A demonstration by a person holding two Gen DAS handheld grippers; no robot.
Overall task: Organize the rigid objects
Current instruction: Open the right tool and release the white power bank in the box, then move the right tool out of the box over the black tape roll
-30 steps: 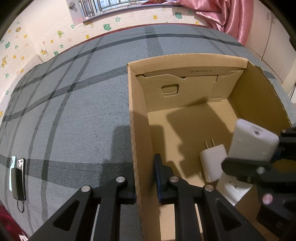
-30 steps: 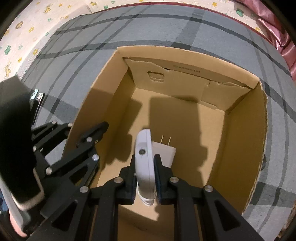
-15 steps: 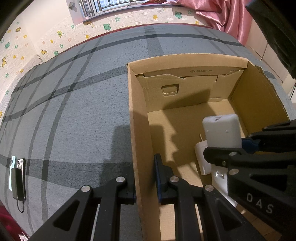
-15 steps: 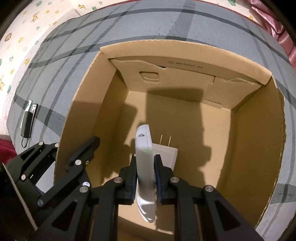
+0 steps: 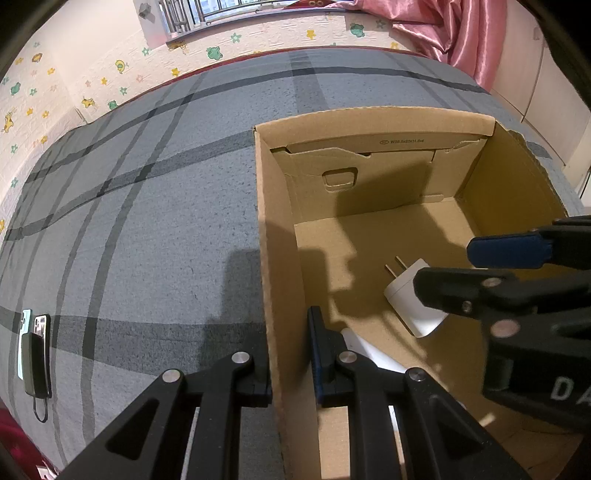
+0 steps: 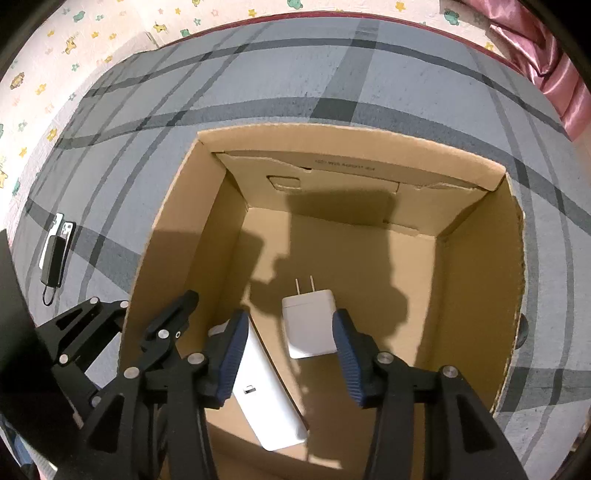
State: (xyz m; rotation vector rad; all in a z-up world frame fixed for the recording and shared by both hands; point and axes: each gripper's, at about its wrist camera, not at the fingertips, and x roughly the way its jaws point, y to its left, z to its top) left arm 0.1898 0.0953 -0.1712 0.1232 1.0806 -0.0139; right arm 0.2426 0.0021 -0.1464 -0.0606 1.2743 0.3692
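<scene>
Released since a second ago: flat white rectangular power bank (image 6: 266,397), then clamped upright between the right gripper's pads, now lying tilted on the floor of the open brown cardboard box (image 6: 476,280), just beside the left blue pad (image 6: 231,358). Still in place: white two-pronged wall charger (image 6: 310,325).

Far left on the grey plaid bedspread (image 5: 147,229): two phones with a dark power bank and cable (image 5: 34,354), well apart from the box. Next, the left gripper (image 5: 291,354), black with blue pads, closed tight on the box's left wall, one finger outside and one inside. Just right of its inner finger, a white corner of the fallen power bank poking out. Further right, on the box floor, the wall charger lying flat, prongs toward the far wall. Hovering above it, the right gripper (image 6: 288,354), jaws opening, nothing pressed between the pads; charger visible in the gap below, apart from both pads. Far right beyond the bed: pink satin curtain (image 5: 454,33).
</scene>
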